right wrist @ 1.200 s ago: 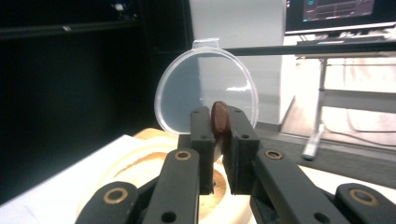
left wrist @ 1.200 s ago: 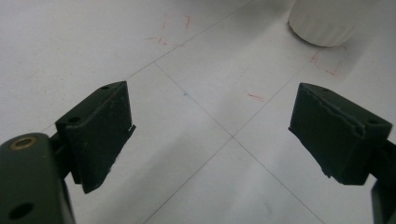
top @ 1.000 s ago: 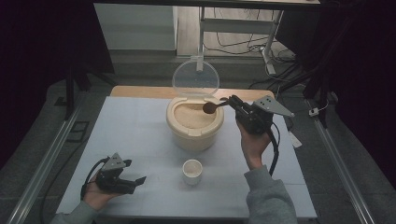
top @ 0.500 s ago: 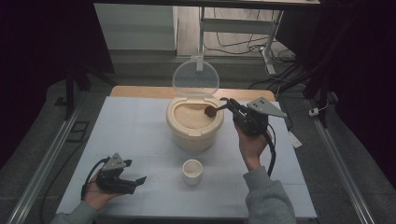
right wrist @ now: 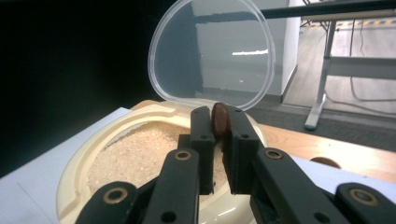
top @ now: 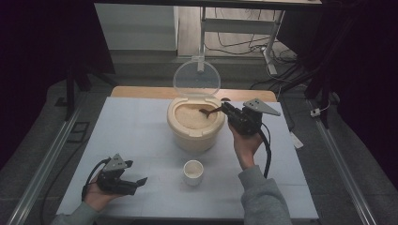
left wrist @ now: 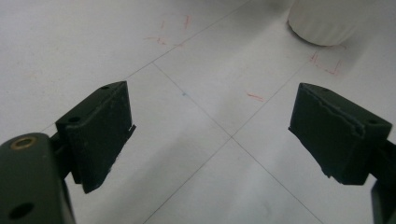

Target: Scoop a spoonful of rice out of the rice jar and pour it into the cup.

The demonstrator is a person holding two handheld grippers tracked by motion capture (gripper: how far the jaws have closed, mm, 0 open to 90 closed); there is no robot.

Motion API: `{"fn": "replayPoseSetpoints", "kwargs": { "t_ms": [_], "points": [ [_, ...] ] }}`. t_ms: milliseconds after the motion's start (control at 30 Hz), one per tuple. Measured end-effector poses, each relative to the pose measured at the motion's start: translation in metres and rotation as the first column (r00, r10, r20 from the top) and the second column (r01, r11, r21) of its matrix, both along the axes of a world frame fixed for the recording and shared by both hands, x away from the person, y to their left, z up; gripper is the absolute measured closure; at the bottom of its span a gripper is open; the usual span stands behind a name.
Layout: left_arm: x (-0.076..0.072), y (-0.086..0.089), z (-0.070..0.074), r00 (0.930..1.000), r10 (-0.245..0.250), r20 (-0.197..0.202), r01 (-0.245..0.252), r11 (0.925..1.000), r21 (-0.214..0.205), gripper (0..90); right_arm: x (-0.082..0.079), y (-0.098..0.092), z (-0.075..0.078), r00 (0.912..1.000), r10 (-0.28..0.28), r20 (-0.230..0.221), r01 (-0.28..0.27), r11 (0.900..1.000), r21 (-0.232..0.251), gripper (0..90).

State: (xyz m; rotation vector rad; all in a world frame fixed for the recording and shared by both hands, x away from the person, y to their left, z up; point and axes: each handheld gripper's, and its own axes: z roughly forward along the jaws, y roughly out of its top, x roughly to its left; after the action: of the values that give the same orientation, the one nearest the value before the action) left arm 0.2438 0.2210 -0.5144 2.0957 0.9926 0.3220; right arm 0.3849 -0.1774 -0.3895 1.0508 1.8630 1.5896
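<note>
Right tool (top: 224,108): held at the right side of the rice container (top: 195,125), jaws pressed together on the handle of a brown spoon (top: 208,111). In the right gripper view the spoon handle (right wrist: 219,119) stands clamped between the two black pads. In the high view the spoon bowl lies over the rice (top: 191,117), at the far right part of the container's opening; whether it touches the grains cannot be told.

Rice container: cream-coloured, at the middle of the table (top: 141,126), toward the far edge. Its clear lid (top: 196,78) is hinged at the far side and stands upright, open. The rice surface sits below the rim.

White cup (top: 193,171): upright on the table, near side of the container, apart from it and between the two hands.

Left tool (top: 133,183): at the near left corner of the table, held low in the left hand (top: 101,194), jaws spread wide with nothing between them. In the left gripper view both pads stand well apart over bare table surface marked with thin lines and faint red marks; the base of the cup (left wrist: 327,23) appears at the far right, well clear of the jaws.
</note>
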Motion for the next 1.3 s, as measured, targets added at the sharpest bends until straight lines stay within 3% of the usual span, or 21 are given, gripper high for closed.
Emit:
{"fn": "replayPoseSetpoints", "kwargs": {
  "t_ms": [200,500,800,1000,1133,1300],
  "points": [
    [0.000,-0.001,0.000,1.0000,-0.003,0.001,0.003,1.0000,0.002,13.2,0.006,-0.005,-0.009,0.9984,0.001,-0.056,0.004,0.9970,0.077,83.3],
    [0.001,-0.001,0.000,1.0000,-0.001,0.002,0.001,1.0000,0.003,13.2,0.009,-0.012,-0.014,0.9918,0.011,-0.128,0.012,0.9834,0.181,82.8],
    [0.001,-0.001,0.000,1.0000,0.000,0.005,0.000,1.0000,0.004,13.3,0.009,-0.023,-0.016,0.9835,0.023,-0.180,0.028,0.9609,0.275,83.1],
    [0.000,-0.001,0.001,1.0000,0.001,0.010,-0.001,1.0000,0.005,13.2,0.010,-0.030,-0.017,0.9762,0.029,-0.215,0.047,0.9386,0.342,83.3],
    [0.001,-0.001,0.001,1.0000,0.000,0.009,0.000,1.0000,0.005,13.2,0.010,-0.033,-0.017,0.9727,0.030,-0.230,0.055,0.9341,0.353,83.4],
    [0.000,-0.001,0.001,1.0000,0.001,0.009,-0.001,1.0000,0.005,13.2,0.011,-0.038,-0.019,0.9629,0.040,-0.267,0.072,0.9156,0.396,83.4]
  ]
}}
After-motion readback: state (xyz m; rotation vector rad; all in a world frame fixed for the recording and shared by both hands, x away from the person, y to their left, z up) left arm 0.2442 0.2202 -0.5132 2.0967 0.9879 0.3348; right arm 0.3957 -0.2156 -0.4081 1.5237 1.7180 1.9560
